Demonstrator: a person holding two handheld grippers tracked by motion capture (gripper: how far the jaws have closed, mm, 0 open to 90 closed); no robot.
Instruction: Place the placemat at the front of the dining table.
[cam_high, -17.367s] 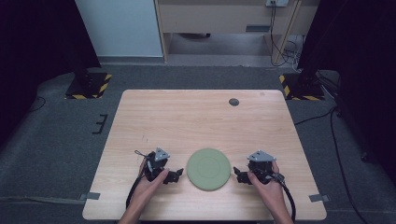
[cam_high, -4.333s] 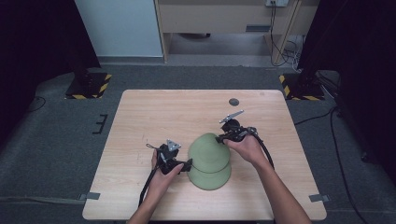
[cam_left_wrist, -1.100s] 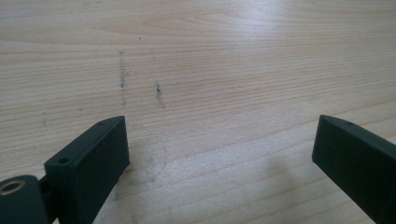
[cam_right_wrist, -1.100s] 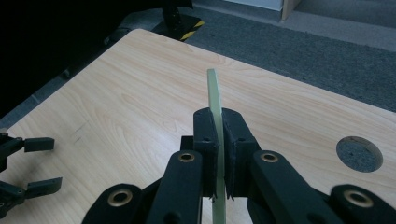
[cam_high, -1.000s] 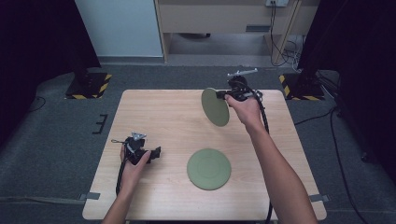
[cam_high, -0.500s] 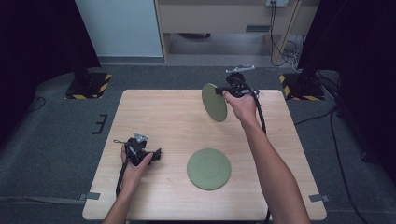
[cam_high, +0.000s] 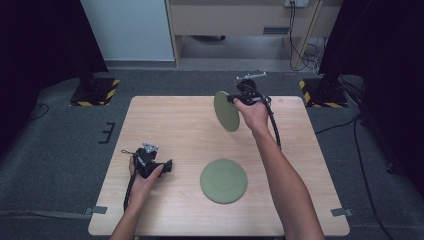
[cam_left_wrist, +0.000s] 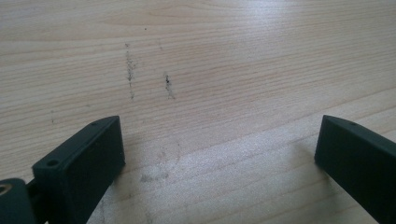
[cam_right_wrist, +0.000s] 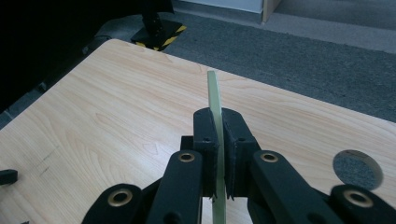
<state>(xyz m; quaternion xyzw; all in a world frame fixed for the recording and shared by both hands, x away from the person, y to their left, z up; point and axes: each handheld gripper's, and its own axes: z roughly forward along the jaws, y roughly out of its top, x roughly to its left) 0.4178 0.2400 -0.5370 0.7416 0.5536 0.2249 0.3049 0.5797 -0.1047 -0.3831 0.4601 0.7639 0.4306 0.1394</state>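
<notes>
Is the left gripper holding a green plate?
No: the left gripper rests open on the wooden table; its fingers have bare wood between them.

No text, label, brand or number can be read anywhere — not on the worktop (cam_high: 180, 130), the green plates or either gripper. The only sign-like marking is the yellow-and-black hazard striping (cam_high: 111, 90) on the dark stand bases on the floor — it carries no words.
</notes>
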